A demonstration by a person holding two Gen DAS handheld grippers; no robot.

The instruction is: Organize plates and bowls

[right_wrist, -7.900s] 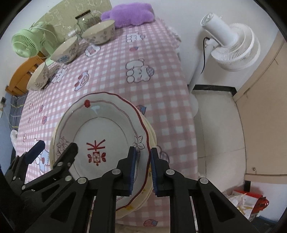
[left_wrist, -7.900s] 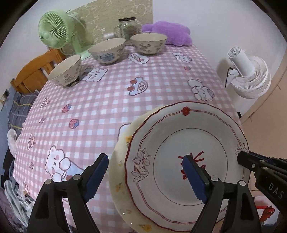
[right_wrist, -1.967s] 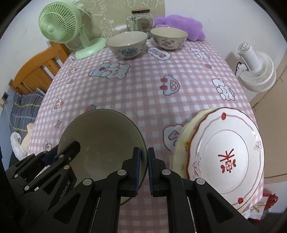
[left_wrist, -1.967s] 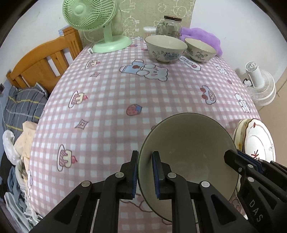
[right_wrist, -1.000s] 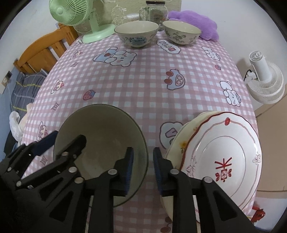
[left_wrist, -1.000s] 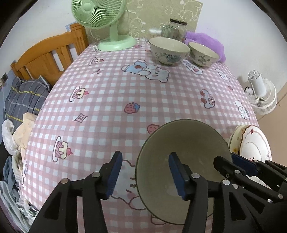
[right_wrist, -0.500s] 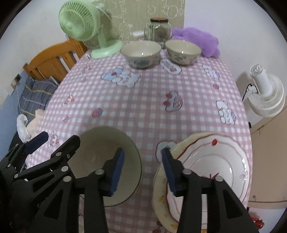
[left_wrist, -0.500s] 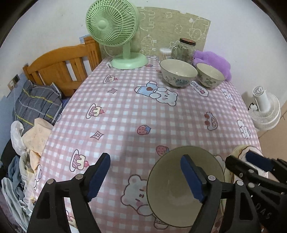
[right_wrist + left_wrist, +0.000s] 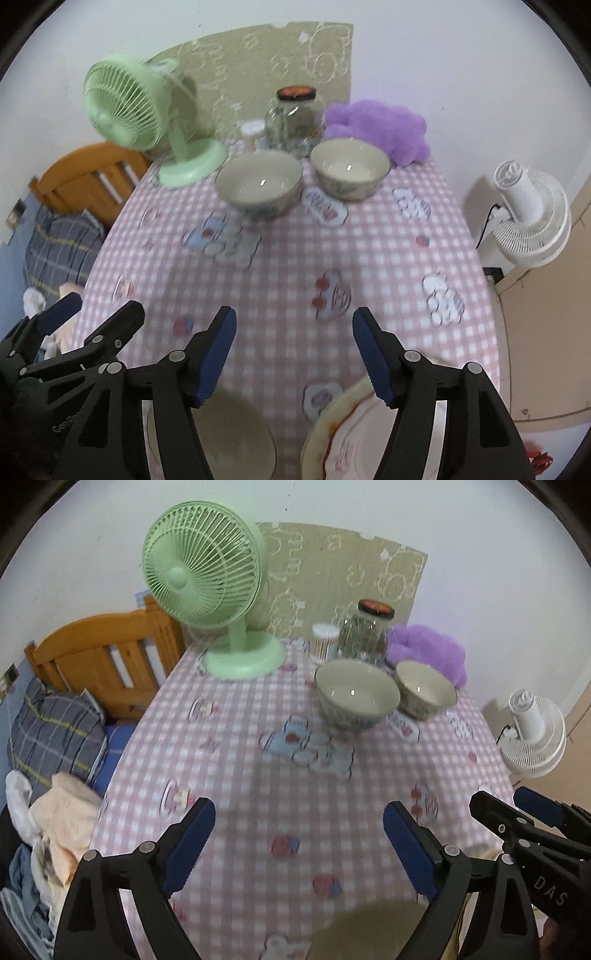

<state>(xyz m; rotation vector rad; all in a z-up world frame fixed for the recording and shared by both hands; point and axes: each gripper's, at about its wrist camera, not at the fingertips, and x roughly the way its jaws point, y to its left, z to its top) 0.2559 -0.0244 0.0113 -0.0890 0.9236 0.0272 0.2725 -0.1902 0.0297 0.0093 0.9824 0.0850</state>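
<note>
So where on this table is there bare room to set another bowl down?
The checked tablecloth lies bare between the two far bowls and the near bowl and plates. The far edge is crowded: green fan, jar, purple cushion.

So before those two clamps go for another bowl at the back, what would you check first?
1. Near bowl let go, on the table: ok.
2. Left gripper jaws opening, nothing between: ok.
3. Right gripper jaws opening, nothing between: ok.
4. Two far bowls, larger and smaller, upright, apart: ok.
5. Cloth clear on the way there: ok.
6. Plates stacked squarely: cannot tell, mostly hidden.
</note>
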